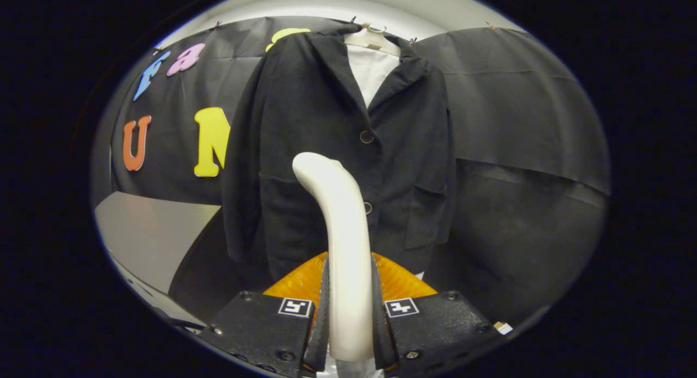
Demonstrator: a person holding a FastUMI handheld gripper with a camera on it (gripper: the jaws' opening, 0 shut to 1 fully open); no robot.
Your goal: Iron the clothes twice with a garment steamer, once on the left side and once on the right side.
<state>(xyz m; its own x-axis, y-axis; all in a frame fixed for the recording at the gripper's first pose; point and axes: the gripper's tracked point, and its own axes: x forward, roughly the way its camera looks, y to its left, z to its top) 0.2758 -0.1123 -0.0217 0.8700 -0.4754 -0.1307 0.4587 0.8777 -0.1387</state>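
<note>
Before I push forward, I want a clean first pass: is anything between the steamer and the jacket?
Nothing visible is in the way. The gripper is shut on the white curved garment steamer handle, with its fingers pressing on both sides. The dark buttoned jacket on the white hanger hangs straight beyond the handle's tip.

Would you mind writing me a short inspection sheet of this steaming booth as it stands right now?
Surface: a grey tabletop lies beyond the fingers, beside the jacket's sleeve.
Job's things: a dark jacket hangs buttoned on a white hanger over a white shirt; the white garment steamer stands upright between the fingers, its head curving toward the jacket front, with an orange part behind it.
Clutter: nothing seen.
Grippers: the gripper has both fingers pressed on the steamer's handle.
Cables: nothing seen.
Surroundings: black cloth wall behind the jacket, pale ceiling above.
</note>
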